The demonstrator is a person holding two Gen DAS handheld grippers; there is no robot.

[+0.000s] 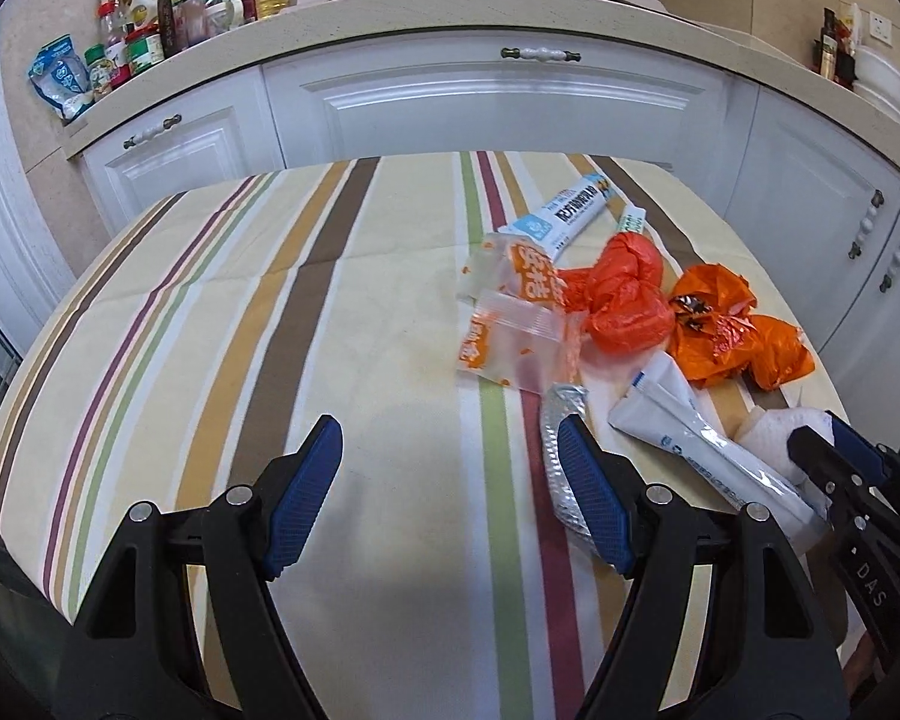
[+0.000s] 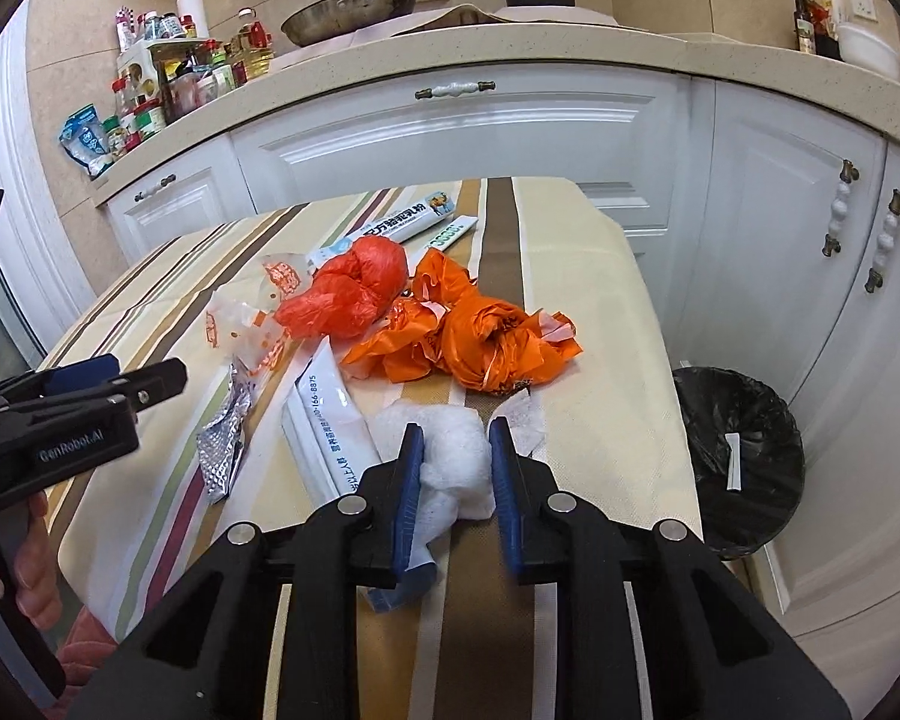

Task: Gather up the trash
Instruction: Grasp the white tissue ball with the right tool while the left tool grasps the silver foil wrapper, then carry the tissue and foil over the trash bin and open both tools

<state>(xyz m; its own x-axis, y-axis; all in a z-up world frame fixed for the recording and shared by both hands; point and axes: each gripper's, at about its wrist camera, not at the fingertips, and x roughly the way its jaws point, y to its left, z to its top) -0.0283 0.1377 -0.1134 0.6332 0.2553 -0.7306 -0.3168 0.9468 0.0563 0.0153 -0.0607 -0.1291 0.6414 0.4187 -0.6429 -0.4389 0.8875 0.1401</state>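
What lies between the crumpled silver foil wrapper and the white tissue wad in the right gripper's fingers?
A long white plastic sachet with blue print lies between the silver foil wrapper and the white tissue wad, seen in both wrist views.

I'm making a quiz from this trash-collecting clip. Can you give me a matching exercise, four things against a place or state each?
Things:
1. white tissue wad
2. left gripper
3. bin
4. foil wrapper

Places or states:
A. on the floor beside the table, black liner
B. open, nothing between its fingers
C. between the right gripper's blue pads
D. flat on the striped cloth, crinkled silver

Pairs: 1-C, 2-B, 3-A, 4-D
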